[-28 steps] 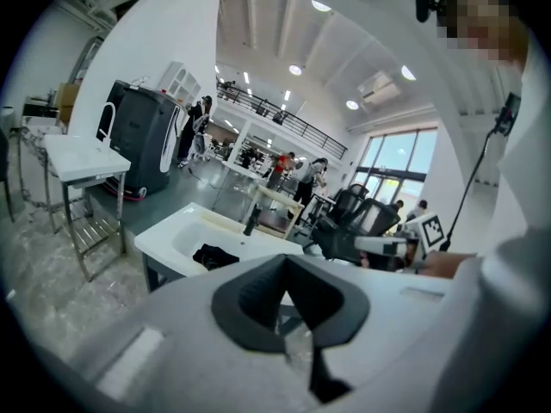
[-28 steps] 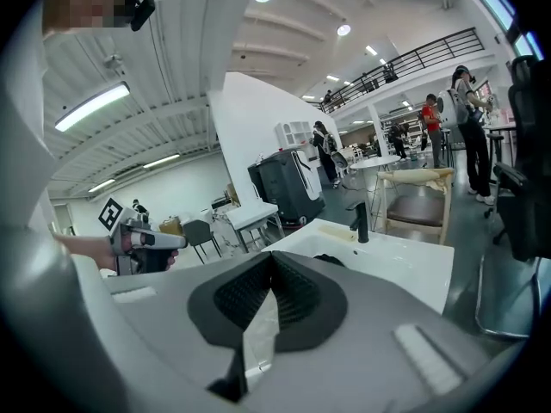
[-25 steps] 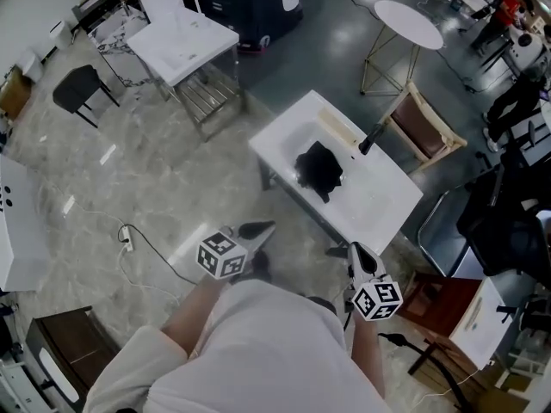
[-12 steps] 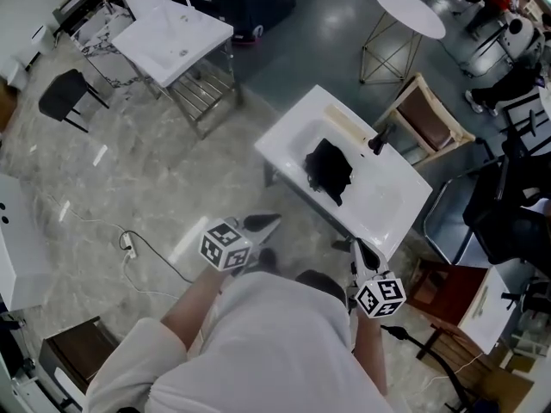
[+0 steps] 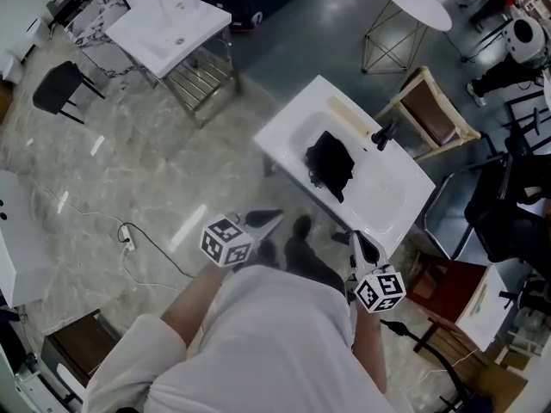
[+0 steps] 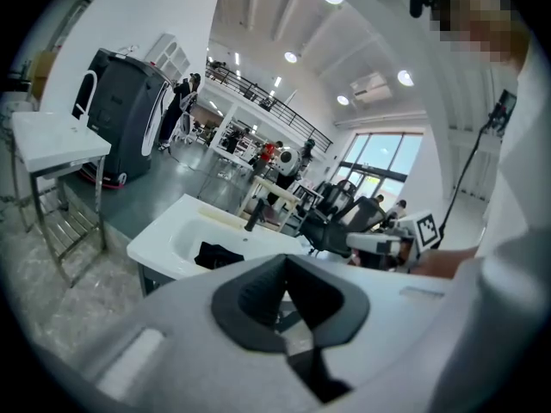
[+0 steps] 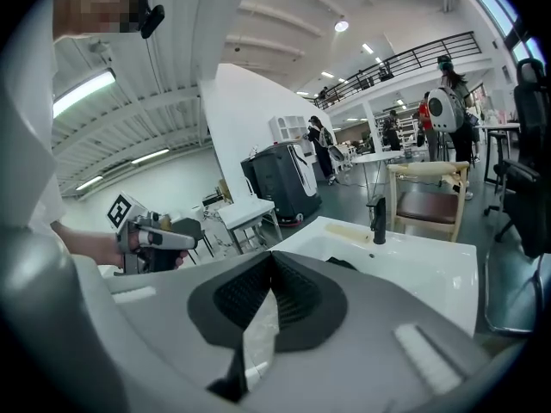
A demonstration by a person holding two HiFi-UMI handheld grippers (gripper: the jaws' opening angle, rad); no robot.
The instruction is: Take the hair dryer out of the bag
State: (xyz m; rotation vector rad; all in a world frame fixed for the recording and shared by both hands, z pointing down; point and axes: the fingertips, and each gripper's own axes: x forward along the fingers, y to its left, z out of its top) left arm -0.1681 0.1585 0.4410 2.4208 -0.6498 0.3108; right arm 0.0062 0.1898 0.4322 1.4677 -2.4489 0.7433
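Black bag [image 5: 331, 163] lies in the white sink [image 5: 291, 127], open floor [image 5: 172, 175] before it; left tongs [image 5: 274, 218] and right tongs [image 5: 354, 239] clenched, empty.

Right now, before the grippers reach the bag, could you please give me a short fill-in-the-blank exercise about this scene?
1. The black bag lies inside the white ____.
2. The left gripper and the right gripper both have ____ jaws and hold nothing.
3. The faucet behind the bag is ____ in colour.

Missing words: sink; shut; black
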